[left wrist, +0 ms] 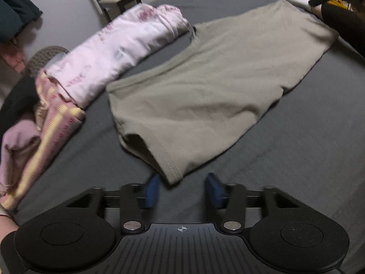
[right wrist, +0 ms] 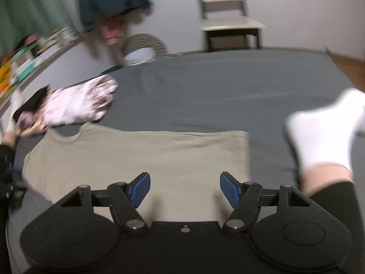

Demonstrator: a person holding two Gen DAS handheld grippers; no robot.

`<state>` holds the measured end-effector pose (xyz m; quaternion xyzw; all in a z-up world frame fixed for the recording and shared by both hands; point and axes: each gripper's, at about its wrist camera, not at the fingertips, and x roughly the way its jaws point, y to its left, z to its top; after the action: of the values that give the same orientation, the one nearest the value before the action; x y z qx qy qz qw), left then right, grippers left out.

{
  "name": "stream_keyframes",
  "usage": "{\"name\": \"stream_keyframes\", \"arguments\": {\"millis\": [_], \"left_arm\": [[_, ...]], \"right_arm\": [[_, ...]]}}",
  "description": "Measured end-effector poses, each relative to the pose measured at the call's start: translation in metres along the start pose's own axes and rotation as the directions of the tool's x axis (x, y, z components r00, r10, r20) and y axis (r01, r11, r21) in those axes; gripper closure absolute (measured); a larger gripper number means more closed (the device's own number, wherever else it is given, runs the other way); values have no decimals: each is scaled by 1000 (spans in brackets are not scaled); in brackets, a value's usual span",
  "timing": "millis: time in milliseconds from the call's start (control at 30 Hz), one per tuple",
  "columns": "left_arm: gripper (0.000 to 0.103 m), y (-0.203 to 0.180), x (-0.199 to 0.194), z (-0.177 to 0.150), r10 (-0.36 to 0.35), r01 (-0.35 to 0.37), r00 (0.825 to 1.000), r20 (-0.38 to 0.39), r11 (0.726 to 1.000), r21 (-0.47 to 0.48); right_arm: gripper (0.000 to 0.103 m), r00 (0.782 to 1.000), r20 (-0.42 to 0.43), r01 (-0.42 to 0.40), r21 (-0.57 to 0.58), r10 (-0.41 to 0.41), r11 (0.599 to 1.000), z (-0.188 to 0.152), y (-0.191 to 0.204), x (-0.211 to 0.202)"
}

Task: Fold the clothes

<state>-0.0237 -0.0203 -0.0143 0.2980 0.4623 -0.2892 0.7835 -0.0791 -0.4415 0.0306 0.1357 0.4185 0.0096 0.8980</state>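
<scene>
- The olive-grey T-shirt (left wrist: pixel 205 86) lies flat on the dark grey bed sheet (left wrist: pixel 296 159), partly folded, with its sleeve end nearest the left gripper.
- In the right wrist view the same T-shirt (right wrist: pixel 136 159) spreads across the sheet (right wrist: pixel 228 86) directly ahead, its lower part hidden under the gripper body.
- Left gripper (left wrist: pixel 182 189): jaws spread wide and holding nothing; the hem of the sleeve lies between the blue pads (left wrist: pixel 152 189), and contact cannot be confirmed.
- Right gripper (right wrist: pixel 184 189): jaws wide apart, empty, poised over the shirt's near edge.
- A pile of pink and white printed clothes (left wrist: pixel 98 64) sits beside the shirt along the bed's edge; there is lettering on the fabric, too blurred to read.
- A foot in a white sock (right wrist: pixel 324 132) rests on the sheet to the right of the shirt, the leg cut off by the frame.
- A pale chair (right wrist: pixel 228 18) stands beyond the bed against the wall.
- Both views are motion-blurred; the shelf items (right wrist: pixel 13 73) at far left cannot be identified.
</scene>
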Motion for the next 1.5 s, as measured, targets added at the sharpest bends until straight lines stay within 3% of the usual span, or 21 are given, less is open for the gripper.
{"name": "stream_keyframes", "arguments": {"millis": [67,100,233,333,533,633,733,767,800,867,967,1033,1100,1167,1300,1433,1500], "left_arm": [[87,0,3,2,1,-1,1000,-12,1000,-3],[100,0,4,3,0,-1,1000,-19,1000,-7],[102,-7,3,6,91,-88,995,-49,994,64],[103,-10,-1,7,158,-149,986,-57,980,136],[103,-9,7,-2,191,-170,975,-112,970,175],[102,0,4,-1,199,-189,974,-105,977,97],[102,7,-4,-1,278,-273,955,-102,960,64],[102,10,-9,-1,294,-291,952,-86,956,42],[102,14,-17,1,303,-304,951,-62,953,3],[101,22,-34,7,328,-325,945,5,937,-127],[90,26,-54,15,307,-235,940,149,899,-370],[53,20,-58,20,241,-102,939,246,877,-470],[36,5,-52,29,205,-14,922,327,864,-503],[35,-16,-39,42,183,4,911,368,891,-454],[35,-50,-6,64,198,-25,905,376,908,-418],[35,-58,21,65,189,-32,927,323,900,-434],[35,-57,30,58,197,-47,938,287,888,-458]], "right_arm": [[35,1000,-7,19,63,-18,998,2,-13,0],[32,1000,-10,27,93,-27,995,2,-19,0],[29,999,-37,-1,165,7,986,0,-30,7],[29,998,-60,9,154,0,988,-3,-29,12],[29,996,-63,66,139,-57,988,-3,-29,16],[28,997,-43,71,171,-65,983,-3,-33,17],[29,997,27,69,195,-75,978,-2,-36,14],[33,996,61,56,200,-70,978,-2,-37,13],[45,995,77,42,196,-58,980,-1,-36,14],[56,995,91,22,170,-38,985,-1,-31,21],[68,993,112,24,94,-34,995,-4,-12,35],[69,989,142,34,6,-35,999,-8,11,44],[69,984,177,40,-101,-21,994,-15,38,50],[68,980,199,66,-188,-28,980,-22,64,55],[68,983,181,19,-280,33,960,-36,95,69],[67,983,178,23,-360,45,933,-46,111,76],[60,983,182,39,-367,31,929,-47,109,75]]}}
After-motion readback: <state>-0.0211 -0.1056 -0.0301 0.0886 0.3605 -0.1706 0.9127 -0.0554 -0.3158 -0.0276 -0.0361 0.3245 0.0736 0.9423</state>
